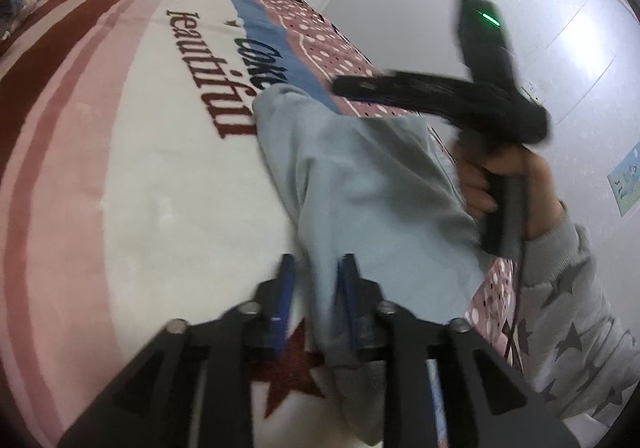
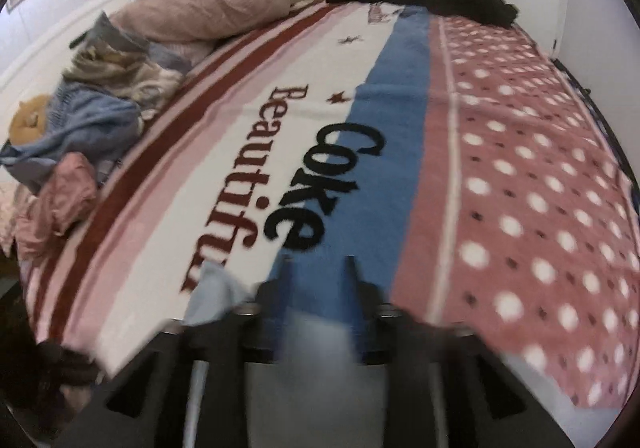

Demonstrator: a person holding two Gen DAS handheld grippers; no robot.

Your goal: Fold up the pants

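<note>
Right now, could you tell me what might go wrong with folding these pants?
The light blue pants lie bunched, so a fold could set in creases. The left gripper has fabric between open jaws and may lose it. The pants sit near the blanket's polka-dot edge, so they might slide off.

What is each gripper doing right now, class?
Left gripper: jaws open, light blue pants between them, not pinched.
Right gripper: jaws open, holding nothing.
</note>
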